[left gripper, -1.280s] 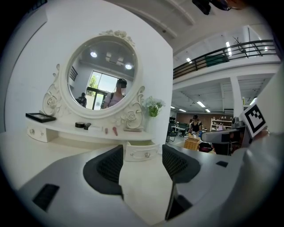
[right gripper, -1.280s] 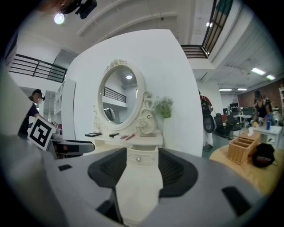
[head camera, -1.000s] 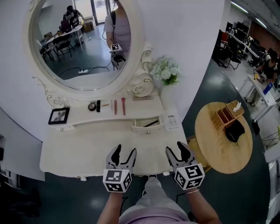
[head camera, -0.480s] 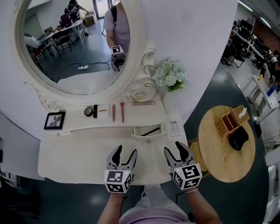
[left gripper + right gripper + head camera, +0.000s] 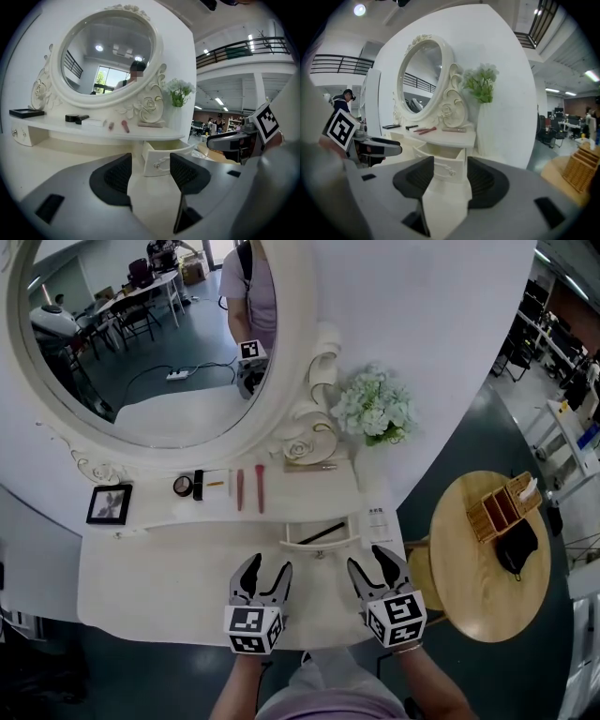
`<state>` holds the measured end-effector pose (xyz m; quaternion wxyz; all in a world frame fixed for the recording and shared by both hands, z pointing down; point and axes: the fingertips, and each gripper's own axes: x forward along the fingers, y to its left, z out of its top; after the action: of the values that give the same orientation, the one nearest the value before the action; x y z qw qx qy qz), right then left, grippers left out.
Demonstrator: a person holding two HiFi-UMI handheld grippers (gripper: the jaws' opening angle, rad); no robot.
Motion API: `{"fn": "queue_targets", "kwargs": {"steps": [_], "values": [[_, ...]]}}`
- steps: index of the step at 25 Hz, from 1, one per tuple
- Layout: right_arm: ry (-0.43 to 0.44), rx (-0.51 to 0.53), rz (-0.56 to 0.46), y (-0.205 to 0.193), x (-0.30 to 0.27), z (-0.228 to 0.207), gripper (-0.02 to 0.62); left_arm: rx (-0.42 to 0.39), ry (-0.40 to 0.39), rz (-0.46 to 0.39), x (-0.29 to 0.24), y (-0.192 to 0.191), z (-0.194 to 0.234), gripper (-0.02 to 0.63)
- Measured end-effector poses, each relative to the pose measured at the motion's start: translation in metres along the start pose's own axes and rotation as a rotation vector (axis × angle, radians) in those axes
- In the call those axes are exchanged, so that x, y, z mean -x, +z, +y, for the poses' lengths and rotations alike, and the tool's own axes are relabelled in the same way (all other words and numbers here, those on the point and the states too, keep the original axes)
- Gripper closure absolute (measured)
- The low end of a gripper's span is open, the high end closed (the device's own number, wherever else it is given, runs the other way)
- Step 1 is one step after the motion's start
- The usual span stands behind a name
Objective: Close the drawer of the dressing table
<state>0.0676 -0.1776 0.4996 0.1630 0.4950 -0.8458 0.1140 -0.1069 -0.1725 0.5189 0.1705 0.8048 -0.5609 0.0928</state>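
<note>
Head view has the drawer (image 5: 349,535) pulled out from under the right part of the shelf of the dressing table (image 5: 141,577), with a slim dark stick (image 5: 322,532) lying slantwise inside it. My left gripper (image 5: 266,566) and my right gripper (image 5: 371,559) hover over the tabletop near the drawer front, apart from it, each with its jaws spread and nothing between them. The main risk I see is a crooked push: if I press with one gripper on one corner, the drawer may skew on its runners and jam half shut. The small knob (image 5: 156,165) on the front is another trap, since an open jaw could slip past it and snag. I can't tell whether the stick rises above the drawer's rim; if it does, it may catch under the shelf and stop the drawer. Shoving too hard could also jolt the red brushes (image 5: 260,488) and the vase of flowers (image 5: 375,411) standing above.
</note>
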Motion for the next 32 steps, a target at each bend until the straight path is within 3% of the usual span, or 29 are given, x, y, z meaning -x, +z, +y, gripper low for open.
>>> {"fn": "queue_targets", "kwargs": {"steps": [32], "values": [[0.063,0.091,0.156,-0.036,-0.055,-0.013,0.374,-0.021,-0.028,0.113,-0.049,-0.03,-0.005,0.371]]}}
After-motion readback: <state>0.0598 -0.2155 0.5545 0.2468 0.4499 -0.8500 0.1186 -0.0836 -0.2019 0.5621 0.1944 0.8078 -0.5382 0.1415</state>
